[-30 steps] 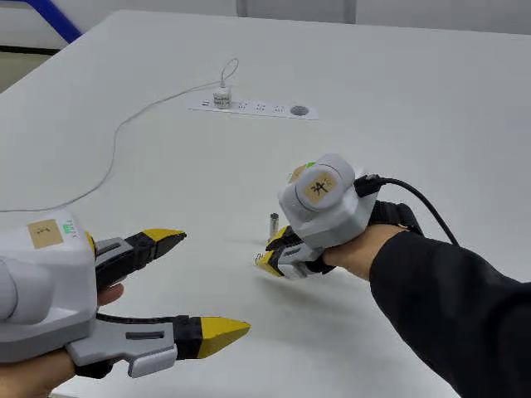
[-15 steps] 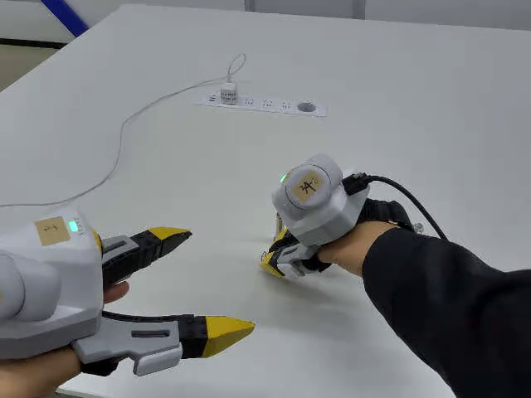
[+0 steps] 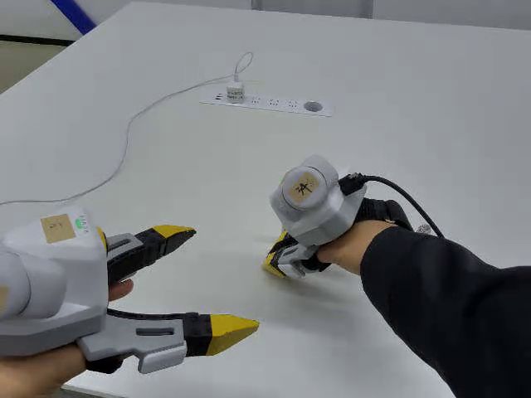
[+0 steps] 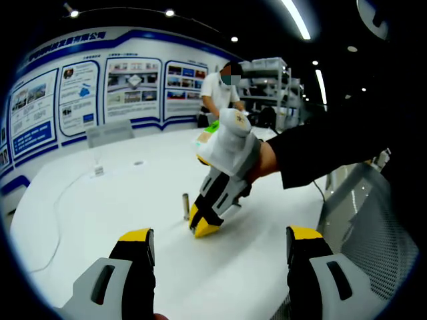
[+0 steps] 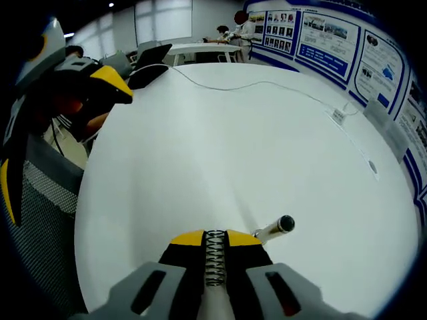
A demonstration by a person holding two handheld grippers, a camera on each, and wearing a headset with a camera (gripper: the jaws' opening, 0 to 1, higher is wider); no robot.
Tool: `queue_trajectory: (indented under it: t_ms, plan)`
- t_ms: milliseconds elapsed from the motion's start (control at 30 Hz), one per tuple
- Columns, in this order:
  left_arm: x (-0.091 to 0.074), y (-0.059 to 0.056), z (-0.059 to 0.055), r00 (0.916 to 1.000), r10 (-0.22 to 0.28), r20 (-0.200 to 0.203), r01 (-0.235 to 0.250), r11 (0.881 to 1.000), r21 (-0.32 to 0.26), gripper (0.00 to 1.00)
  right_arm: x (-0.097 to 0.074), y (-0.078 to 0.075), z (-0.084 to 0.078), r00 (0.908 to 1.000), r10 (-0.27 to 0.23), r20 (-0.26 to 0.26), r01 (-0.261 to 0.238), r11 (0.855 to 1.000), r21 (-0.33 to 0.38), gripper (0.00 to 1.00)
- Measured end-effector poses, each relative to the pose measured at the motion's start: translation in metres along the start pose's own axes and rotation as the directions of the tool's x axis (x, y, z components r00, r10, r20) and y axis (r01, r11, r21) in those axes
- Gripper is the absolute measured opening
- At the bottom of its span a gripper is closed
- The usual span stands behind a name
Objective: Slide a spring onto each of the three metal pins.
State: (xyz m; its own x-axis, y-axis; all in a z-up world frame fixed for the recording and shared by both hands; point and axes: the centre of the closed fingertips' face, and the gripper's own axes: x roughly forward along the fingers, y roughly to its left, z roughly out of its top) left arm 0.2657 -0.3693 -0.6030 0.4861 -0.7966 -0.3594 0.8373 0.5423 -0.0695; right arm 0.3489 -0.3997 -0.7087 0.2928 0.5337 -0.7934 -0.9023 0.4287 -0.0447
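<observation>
On the white worktop point(image 3: 398, 99) a pin point(image 5: 273, 229) stands beside the right tool point(image 5: 215, 239), clenched on a spring point(image 5: 214, 260), likely light and squashy, best gripped mid-length; left tool point(image 3: 217, 279) released.

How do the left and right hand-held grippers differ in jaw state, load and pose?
The left hand-held gripper is open and empty; the right hand-held gripper is shut on a spring. The left points across the table; the right tips down toward it, beside a metal pin. Both have yellow jaw tips.
</observation>
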Motion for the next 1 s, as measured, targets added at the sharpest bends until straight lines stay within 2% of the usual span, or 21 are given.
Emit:
queue_trajectory:
  t_ms: [167, 467, 1000]
  plan:
    - [0.001, 0.000, 0.000, 1.0000, -0.001, 0.000, 0.001, 1.000, 0.000, 0.83, -0.005, 0.000, -0.001, 1.0000, -0.002, 0.001, 0.002, 1.000, 0.006, 0.12]
    - [0.001, -0.002, 0.001, 1.0000, -0.005, 0.004, 0.005, 1.000, 0.003, 0.83, -0.023, 0.000, 0.008, 0.9986, -0.024, 0.047, 0.024, 1.000, 0.009, 0.12]
    - [0.003, -0.006, 0.002, 0.9998, -0.018, -0.004, 0.018, 1.000, 0.018, 0.83, -0.046, -0.006, -0.003, 0.9942, -0.066, 0.084, 0.062, 0.997, 0.052, 0.12]
